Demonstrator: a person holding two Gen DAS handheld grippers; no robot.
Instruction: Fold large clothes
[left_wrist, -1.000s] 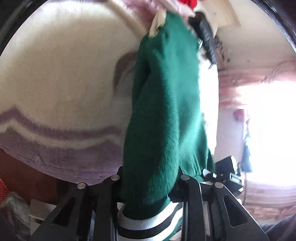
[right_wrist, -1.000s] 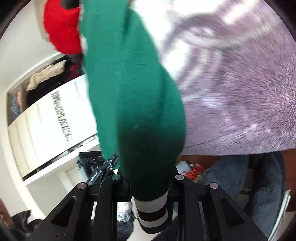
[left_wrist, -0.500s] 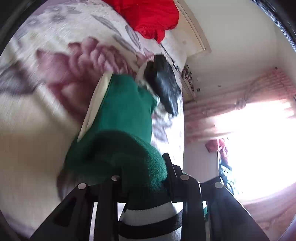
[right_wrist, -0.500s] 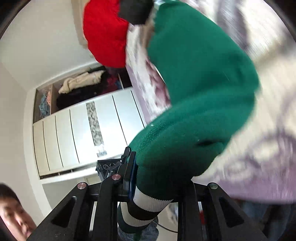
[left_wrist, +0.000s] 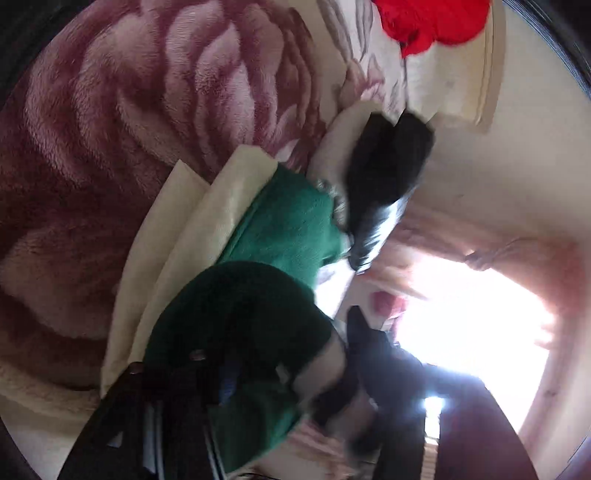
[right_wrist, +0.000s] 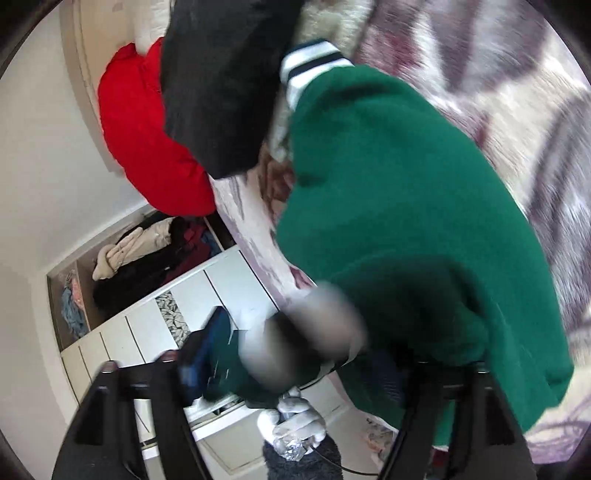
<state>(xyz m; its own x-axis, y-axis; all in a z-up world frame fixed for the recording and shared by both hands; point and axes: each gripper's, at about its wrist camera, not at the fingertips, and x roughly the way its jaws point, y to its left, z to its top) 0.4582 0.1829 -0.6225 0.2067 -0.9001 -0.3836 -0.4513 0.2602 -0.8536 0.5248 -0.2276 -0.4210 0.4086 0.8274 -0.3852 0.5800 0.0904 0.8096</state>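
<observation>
A green knit sweater (right_wrist: 399, 206) with a striped white cuff (right_wrist: 310, 62) lies folded over on the flowered bed blanket (left_wrist: 110, 147). In the left wrist view the sweater (left_wrist: 288, 229) bunches over my left gripper (left_wrist: 207, 384), which looks tilted and shut on its dark green fold; blur hides the fingertips. My right gripper (right_wrist: 291, 373) stands open, its fingers (right_wrist: 166, 398) wide apart, with the sweater's edge draped over the right finger.
A black garment (right_wrist: 221, 85) and a red garment (right_wrist: 147, 147) lie at the head of the bed. A cream cloth (left_wrist: 177, 251) lies under the sweater. A white wardrobe (right_wrist: 184, 321) stands beside the bed. A gloved hand (right_wrist: 291, 432) shows low.
Both grippers swung the sweater's ends up and over onto the bed. The right gripper has opened and let go of the cuff. The left view has rolled sideways.
</observation>
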